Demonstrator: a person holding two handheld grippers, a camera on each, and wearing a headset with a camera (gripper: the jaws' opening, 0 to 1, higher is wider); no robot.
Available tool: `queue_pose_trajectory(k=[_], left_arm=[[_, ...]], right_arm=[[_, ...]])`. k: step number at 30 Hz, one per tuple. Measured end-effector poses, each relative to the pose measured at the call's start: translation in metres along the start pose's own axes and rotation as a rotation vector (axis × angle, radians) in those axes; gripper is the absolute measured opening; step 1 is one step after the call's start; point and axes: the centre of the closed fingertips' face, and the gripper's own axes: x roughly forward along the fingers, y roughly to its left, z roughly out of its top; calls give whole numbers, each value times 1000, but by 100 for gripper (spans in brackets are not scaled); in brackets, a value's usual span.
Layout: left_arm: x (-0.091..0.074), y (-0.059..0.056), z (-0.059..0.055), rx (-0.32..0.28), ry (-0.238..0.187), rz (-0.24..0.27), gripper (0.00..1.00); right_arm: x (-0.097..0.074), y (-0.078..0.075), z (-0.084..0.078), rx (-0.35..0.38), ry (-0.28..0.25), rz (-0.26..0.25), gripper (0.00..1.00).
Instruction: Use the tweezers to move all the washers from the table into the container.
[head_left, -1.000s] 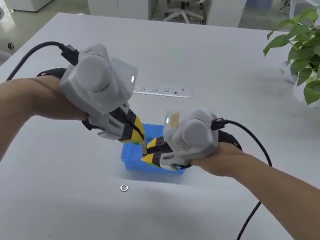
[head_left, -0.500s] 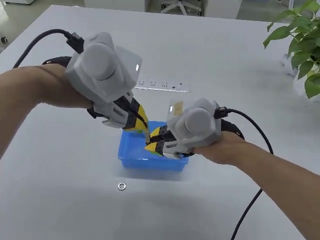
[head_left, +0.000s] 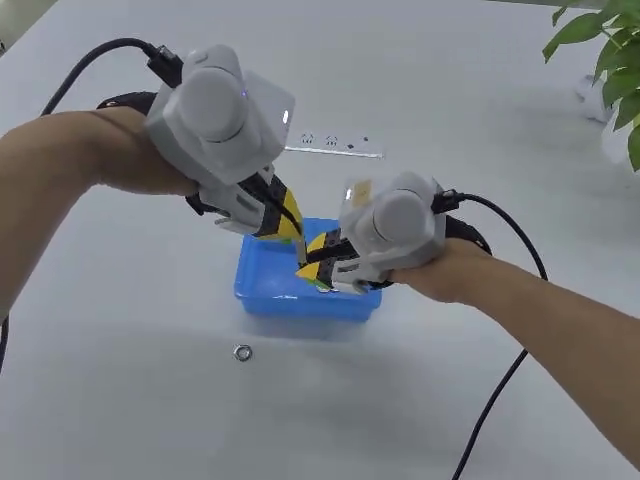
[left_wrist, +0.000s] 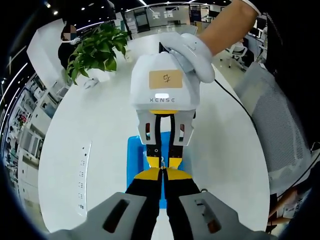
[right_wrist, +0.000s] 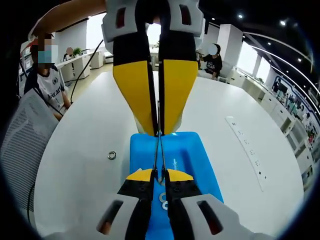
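Starting at the left, one washer (head_left: 242, 352) lies on the table (head_left: 120, 400), near the blue container (head_left: 262, 288). Over the container the left gripper (head_left: 291, 233) and right gripper (head_left: 307, 268) meet tip to tip, each pinched nearly shut on the slim tweezers (right_wrist: 159, 150). It is best to seat the tweezers squarely in one gripper, points free, before reaching down for that washer.

A white workbench (head_left: 480, 120) is seen, with a power strip (head_left: 335, 142) set into its far side. A leafy plant (head_left: 578, 27) is placed far right. Ceiling lights (right_wrist: 240, 16) are lit.
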Motion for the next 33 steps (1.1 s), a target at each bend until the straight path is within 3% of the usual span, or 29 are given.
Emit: queue_pose_trajectory(k=[21,33], left_arm=[[22,8,-19,-17,7,-16,5],[24,9,-21,-23,2,-15,5]], right_arm=[[21,-7,-23,1,41,28,10],[22,-7,-25,-3,43,31,11]])
